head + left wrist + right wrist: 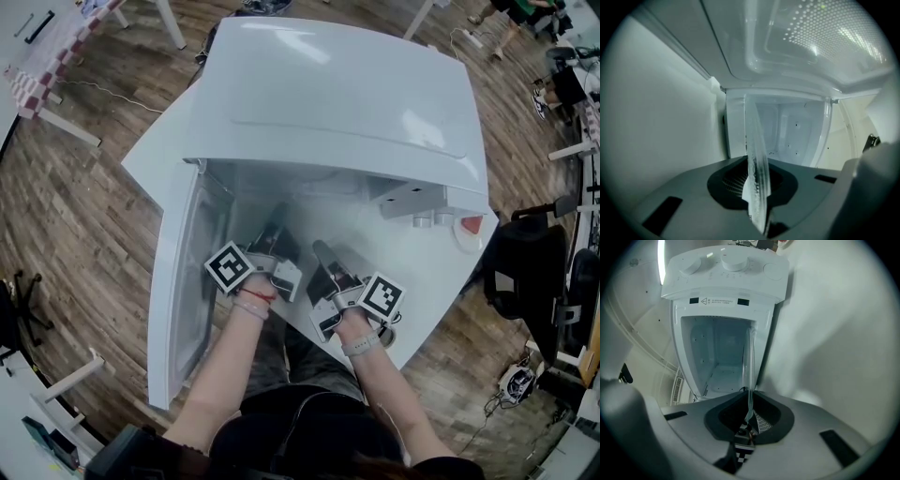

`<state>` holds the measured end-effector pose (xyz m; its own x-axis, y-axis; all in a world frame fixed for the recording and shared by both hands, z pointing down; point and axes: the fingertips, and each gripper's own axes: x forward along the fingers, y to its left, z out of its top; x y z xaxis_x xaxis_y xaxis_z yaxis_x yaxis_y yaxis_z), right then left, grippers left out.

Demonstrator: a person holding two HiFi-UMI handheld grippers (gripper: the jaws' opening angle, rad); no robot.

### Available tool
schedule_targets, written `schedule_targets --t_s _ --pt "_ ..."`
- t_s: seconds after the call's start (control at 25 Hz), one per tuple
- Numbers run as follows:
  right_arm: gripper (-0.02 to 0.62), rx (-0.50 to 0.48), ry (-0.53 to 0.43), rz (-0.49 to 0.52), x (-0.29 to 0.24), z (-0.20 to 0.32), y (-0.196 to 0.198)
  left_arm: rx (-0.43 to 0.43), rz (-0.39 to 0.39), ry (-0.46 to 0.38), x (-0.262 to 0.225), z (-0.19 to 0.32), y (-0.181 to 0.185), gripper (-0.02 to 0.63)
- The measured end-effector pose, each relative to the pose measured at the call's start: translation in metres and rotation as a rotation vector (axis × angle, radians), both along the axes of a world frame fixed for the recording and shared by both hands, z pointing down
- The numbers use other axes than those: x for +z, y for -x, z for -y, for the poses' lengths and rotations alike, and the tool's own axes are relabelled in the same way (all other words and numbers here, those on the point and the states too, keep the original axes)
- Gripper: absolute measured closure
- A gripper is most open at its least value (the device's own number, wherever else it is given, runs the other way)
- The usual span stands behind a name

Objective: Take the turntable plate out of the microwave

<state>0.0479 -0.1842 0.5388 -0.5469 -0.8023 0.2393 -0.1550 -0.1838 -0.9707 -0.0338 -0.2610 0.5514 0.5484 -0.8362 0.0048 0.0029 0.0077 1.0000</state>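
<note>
Your left claw (757, 190) is pinched narrow on the turntable plate (753, 136), and your right claw (749, 420) grips its other side. The glass spans level between them, low in the microwave (337, 94) near its mouth. The opening faces you, so I'd draw both hands back together.

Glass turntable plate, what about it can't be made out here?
Left gripper view, right gripper view: the clear round glass turntable plate shows only edge-on; its face and full outline are lost.
Head view: the top of the white microwave hides nearly all of the plate.
Any view: whether the plate is lifted off the cavity floor.
</note>
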Motion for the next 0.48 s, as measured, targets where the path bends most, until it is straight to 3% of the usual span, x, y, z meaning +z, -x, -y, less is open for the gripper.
schedule_targets --t_s 0.16,0.48 --pt "0.549 -0.006 -0.012 -0.013 -0.001 -0.001 0.0 -0.011 -0.089 0.025 -0.009 0.0 -0.004 0.574" --pt "0.528 0.014 -0.048 -0.074 0.005 0.02 -0.019 0.006 -0.098 0.02 -0.011 -0.001 -0.005 0.575"
